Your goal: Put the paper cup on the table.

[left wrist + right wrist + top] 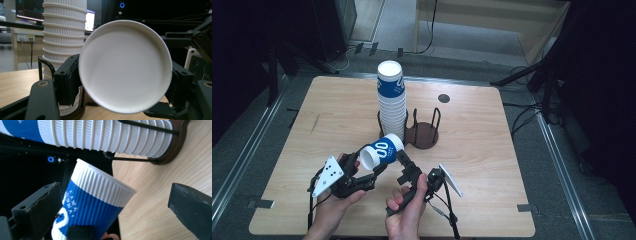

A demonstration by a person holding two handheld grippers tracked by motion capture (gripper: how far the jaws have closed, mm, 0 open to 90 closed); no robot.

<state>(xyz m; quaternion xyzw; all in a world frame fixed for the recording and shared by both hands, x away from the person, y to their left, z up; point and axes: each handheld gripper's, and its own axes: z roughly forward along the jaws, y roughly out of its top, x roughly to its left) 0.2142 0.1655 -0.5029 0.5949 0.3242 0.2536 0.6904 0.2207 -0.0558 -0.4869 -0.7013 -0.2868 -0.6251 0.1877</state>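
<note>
High view has the left gripper (373, 171) clamped on a blue-and-white paper cup (381, 151) lying on its side just off the table, while the right gripper (404, 165) sits at the cup's 3 o'clock with jaws spread wide, pretty much released. Stack of cups (391, 97) in a dark wire holder (422, 131) crowds 12 o'clock; bare wooden table (492, 165) toward 3.

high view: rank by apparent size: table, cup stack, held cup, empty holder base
1. table
2. cup stack
3. held cup and empty holder base look about alike in extent; the cup is lifted nearer the camera, so I won't rank them.
</note>
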